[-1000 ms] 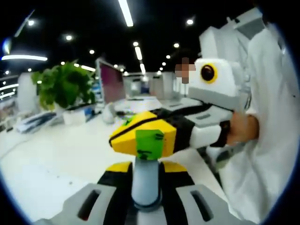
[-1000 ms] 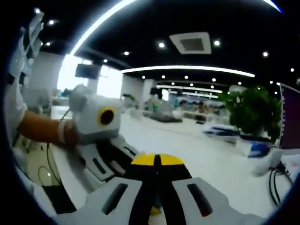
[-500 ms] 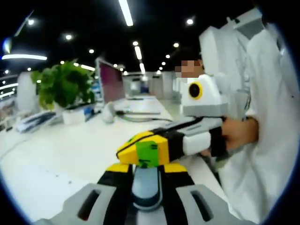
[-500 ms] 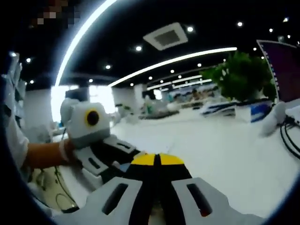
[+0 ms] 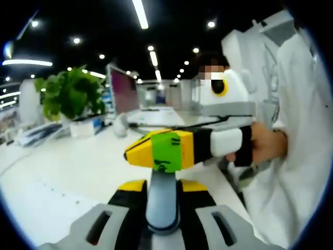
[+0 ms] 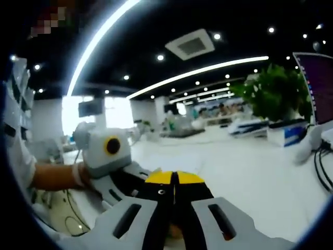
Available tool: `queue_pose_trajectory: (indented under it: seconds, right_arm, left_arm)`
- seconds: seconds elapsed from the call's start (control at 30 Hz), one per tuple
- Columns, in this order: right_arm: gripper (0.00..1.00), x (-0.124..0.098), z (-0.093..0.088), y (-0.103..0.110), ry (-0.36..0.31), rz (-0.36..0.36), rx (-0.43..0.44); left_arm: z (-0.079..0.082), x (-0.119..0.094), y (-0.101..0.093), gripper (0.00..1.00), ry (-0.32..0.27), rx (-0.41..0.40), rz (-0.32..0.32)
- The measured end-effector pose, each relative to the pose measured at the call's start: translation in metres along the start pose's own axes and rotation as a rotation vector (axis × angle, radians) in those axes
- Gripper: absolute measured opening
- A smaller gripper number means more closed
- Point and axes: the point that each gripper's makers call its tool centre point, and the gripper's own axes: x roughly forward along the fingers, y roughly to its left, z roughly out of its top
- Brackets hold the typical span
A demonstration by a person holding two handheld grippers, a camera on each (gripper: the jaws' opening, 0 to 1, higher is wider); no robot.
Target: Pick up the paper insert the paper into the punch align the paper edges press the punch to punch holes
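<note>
In the left gripper view, we see the left gripper (image 5: 162, 186) rising from the near edge with its yellow-tipped jaws standing apart. A grey piece (image 5: 162, 205), rounded and upright, fills the gap between them. We cannot tell whether the jaws press on it, nor whether it belongs to the punch. The right gripper (image 5: 148, 151) reaches in from the right, and its yellow tip with a green tag lies just above the top of the grey piece. A hand (image 5: 263, 146) grips its black and white body, with a white sleeve (image 5: 299, 135) behind. The white desk (image 5: 62, 172) stretches away to the left. On its far side stand a plant (image 5: 70, 96) and a monitor (image 5: 122, 91). Where the paper lies we cannot tell.

In the right gripper view, we look along the right gripper (image 6: 174, 179), whose yellow tips meet along a thin dark seam, so its jaws are closed. We make out nothing between the tips. The left gripper (image 6: 136, 182) comes in from the left, its dark jaws running in behind the right one's tips, touching or nearly so. A hand (image 6: 57, 176) holds it from the left. The desk (image 6: 250, 177) spreads to the right. The plant (image 6: 273, 94), the monitor (image 6: 317, 83) and a cable (image 6: 320, 172) lie at its far right.
</note>
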Motion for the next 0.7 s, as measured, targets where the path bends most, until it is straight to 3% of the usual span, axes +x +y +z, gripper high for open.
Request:
queue_pose_trajectory:
  seconds: [0.1,0.23,0.43,0.7]
  right_arm:
    - [0.04,0.001,0.004,0.003,0.017,0.027,0.008]
    - [0.04,0.006,0.009,0.012,0.037,0.051,-0.061]
    - [0.07,0.008,0.010,0.011,0.034,0.066,0.012]
    - [0.12,0.001,0.025,0.008,-0.017,0.053,0.006]
  left_arm:
    - [0.000,0.000,0.000,0.25,0.000,0.005,0.000]
    - [0.001,0.000,0.000,0.25,-0.001,0.005,0.001]
    - [0.002,-0.001,-0.001,0.27,-0.011,0.006,-0.007]
    - [0.006,-0.001,-0.001,0.47,-0.025,0.013,-0.013]
